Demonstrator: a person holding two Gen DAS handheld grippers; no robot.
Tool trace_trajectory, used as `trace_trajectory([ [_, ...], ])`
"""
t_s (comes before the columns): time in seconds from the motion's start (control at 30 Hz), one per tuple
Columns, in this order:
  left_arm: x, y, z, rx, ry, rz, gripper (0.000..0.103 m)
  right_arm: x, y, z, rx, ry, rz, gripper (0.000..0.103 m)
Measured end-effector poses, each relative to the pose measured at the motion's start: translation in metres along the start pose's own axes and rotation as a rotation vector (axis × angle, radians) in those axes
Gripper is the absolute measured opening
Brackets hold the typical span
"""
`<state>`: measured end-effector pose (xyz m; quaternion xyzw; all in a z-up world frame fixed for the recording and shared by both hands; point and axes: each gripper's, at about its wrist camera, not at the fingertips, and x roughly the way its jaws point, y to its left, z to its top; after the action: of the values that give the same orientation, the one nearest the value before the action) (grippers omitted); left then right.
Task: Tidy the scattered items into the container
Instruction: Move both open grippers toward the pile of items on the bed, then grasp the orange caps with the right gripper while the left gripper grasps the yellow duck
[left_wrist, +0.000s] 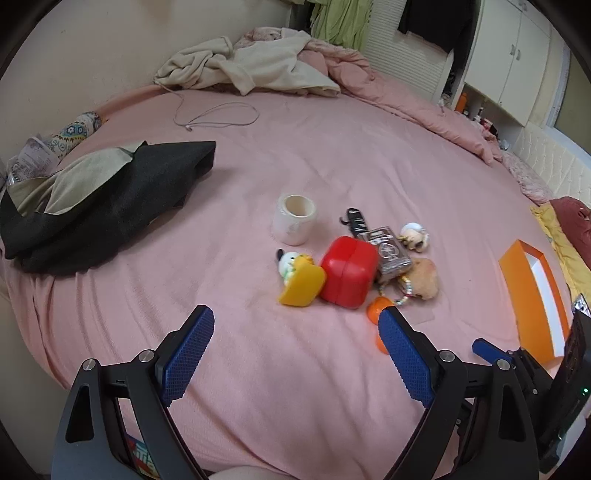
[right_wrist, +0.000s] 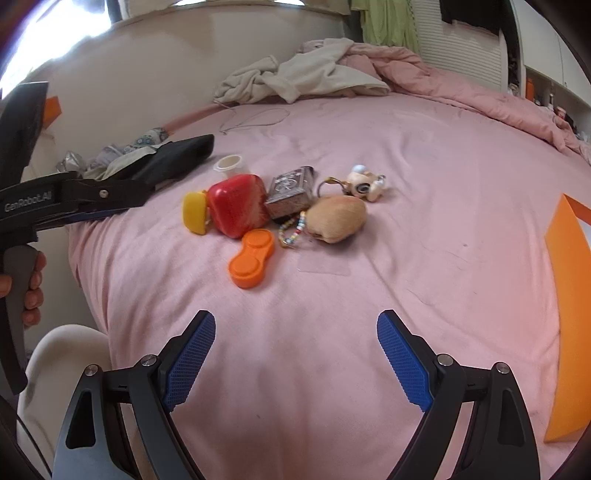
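Note:
A cluster of small items lies on the pink bed: a red case (left_wrist: 347, 271) (right_wrist: 238, 208), a yellow duck toy (left_wrist: 301, 275) (right_wrist: 195, 212), an orange lens case (right_wrist: 252, 257) (left_wrist: 380, 314), a silver card box (left_wrist: 389, 253) (right_wrist: 291, 190), a tan plush (left_wrist: 424, 277) (right_wrist: 338, 218), a bead string (right_wrist: 293, 230), a small figure keychain (left_wrist: 415, 236) (right_wrist: 364, 184), a white tape roll (left_wrist: 293, 219) (right_wrist: 229, 164) and a black object (left_wrist: 354, 219). The orange box (left_wrist: 532, 295) (right_wrist: 570, 295) stands at the right. My left gripper (left_wrist: 295, 347) is open and empty short of the cluster. My right gripper (right_wrist: 295, 350) is open and empty.
A black and beige bag (left_wrist: 92, 203) (right_wrist: 162, 158) lies at the left. A cream garment (left_wrist: 251, 66) and a rumpled pink quilt (left_wrist: 406, 96) lie at the far end. A thin cable (left_wrist: 218, 118) loops on the sheet. White cupboards (left_wrist: 517, 55) stand beyond the bed.

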<state>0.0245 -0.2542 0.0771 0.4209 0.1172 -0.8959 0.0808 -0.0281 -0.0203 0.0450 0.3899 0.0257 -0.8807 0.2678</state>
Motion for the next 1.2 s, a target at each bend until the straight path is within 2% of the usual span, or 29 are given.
trace_trajectory([
  [0.1, -0.001, 0.014, 0.004, -0.014, -0.016, 0.042, 0.091, 0.012, 0.011, 0.009, -0.022, 0.007, 0.016, 0.089],
  [0.2, -0.002, 0.033, 0.002, -0.071, -0.017, 0.031, 0.091, 0.032, 0.021, 0.021, -0.029, 0.036, 0.039, 0.078],
  [0.3, 0.003, 0.045, -0.001, -0.100, 0.004, 0.027, 0.091, 0.053, 0.031, 0.031, -0.025, 0.070, 0.055, 0.064],
  [0.37, 0.008, 0.049, -0.002, -0.102, 0.016, 0.028, 0.091, 0.066, 0.036, 0.035, -0.039, 0.096, 0.045, 0.050],
  [0.43, 0.013, 0.051, 0.000, -0.110, 0.034, 0.015, 0.091, 0.077, 0.037, 0.036, -0.038, 0.121, 0.026, 0.043],
  [0.47, 0.016, 0.051, 0.002, -0.106, 0.039, 0.002, 0.091, 0.077, 0.033, 0.037, -0.016, 0.119, 0.034, 0.030],
  [0.5, 0.018, 0.049, 0.004, -0.093, 0.045, -0.008, 0.091, 0.076, 0.028, 0.037, 0.008, 0.116, 0.041, 0.026],
  [0.57, 0.025, 0.041, 0.009, -0.040, 0.057, -0.015, 0.091, 0.072, 0.017, 0.034, 0.044, 0.111, 0.082, 0.026],
  [0.73, 0.050, 0.010, 0.016, 0.133, 0.139, -0.091, 0.090, 0.048, 0.002, 0.014, 0.020, 0.088, 0.072, 0.027],
  [0.77, 0.056, 0.004, 0.018, 0.166, 0.155, -0.126, 0.084, 0.043, -0.002, 0.009, 0.020, 0.080, 0.074, 0.027],
  [0.8, 0.062, 0.001, 0.020, 0.186, 0.172, -0.144, 0.071, 0.038, -0.006, 0.004, 0.018, 0.077, 0.064, 0.026],
  [0.87, 0.078, -0.002, 0.023, 0.226, 0.217, -0.145, 0.053, 0.032, -0.014, -0.003, 0.043, 0.071, 0.068, 0.027],
  [0.97, 0.096, 0.001, 0.025, 0.268, 0.237, -0.110, 0.052, 0.027, -0.027, -0.008, 0.105, 0.059, 0.091, 0.027],
  [1.07, 0.096, -0.004, 0.028, 0.323, 0.196, -0.130, 0.052, 0.025, -0.027, -0.009, 0.104, 0.054, 0.085, 0.027],
  [1.2, 0.103, -0.008, 0.027, 0.384, 0.183, -0.149, 0.052, 0.025, -0.026, -0.011, 0.103, 0.052, 0.080, 0.027],
])
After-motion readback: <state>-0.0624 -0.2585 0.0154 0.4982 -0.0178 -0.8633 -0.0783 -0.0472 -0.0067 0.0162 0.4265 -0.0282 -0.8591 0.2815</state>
